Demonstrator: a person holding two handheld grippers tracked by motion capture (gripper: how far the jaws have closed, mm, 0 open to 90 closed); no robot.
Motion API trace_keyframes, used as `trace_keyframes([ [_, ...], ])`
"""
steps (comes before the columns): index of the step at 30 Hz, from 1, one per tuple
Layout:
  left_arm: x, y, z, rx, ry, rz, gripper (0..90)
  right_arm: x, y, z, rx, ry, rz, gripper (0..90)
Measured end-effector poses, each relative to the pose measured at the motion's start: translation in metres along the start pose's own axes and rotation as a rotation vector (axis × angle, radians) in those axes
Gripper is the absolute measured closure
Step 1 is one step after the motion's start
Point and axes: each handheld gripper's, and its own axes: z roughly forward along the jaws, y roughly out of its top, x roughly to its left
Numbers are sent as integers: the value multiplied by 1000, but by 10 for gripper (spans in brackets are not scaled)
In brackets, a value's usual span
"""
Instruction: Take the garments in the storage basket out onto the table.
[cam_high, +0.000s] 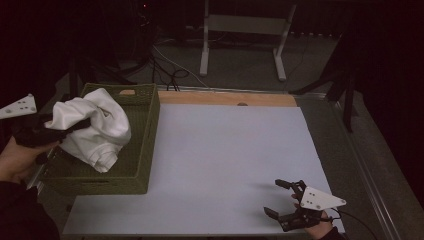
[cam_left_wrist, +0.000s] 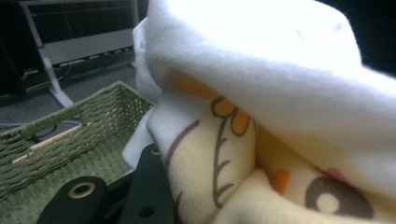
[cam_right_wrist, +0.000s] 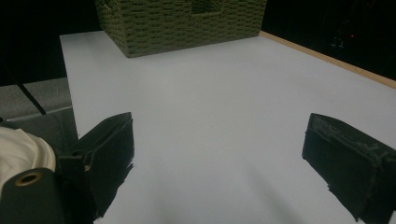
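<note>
Left gripper (cam_high: 75, 125): clamped on the white printed garment (cam_high: 95, 127).
Garment: bunched, lifted above the green woven basket (cam_high: 145, 145) at the table's (cam_high: 225, 150) left edge.
Right gripper (cam_high: 280, 197): jaws spread wide, nothing between them, low over the table's near right corner.

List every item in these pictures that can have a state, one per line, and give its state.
White garment: bunched, lifted above the basket, printed inner side showing in the left gripper view.
Green woven basket: upright on the table's left side, open-topped.
Left hand-held gripper: shut on the garment.
Right hand-held gripper: open, holding nothing, low over the white table.
</note>
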Motion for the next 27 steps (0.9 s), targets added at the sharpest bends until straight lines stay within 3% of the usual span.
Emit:
trace_keyframes([
  [5,-2,6,-2,-41,-4,-9,700,0,0,0,-2,0,3,92],
  [7,-5,11,-4,-78,0,12,700,0,0,0,-4,-1,1,92],
  [12,-9,19,-4,-134,6,-4,700,0,0,1,-4,0,0,92],
  [23,-28,45,3,-244,88,-3,698,0,0,0,-5,-3,-6,92],
  [26,-33,52,8,-252,117,-37,698,0,0,0,-8,-2,-3,92],
  [27,-35,54,10,-252,145,-35,698,0,0,0,-9,-3,0,92],
])
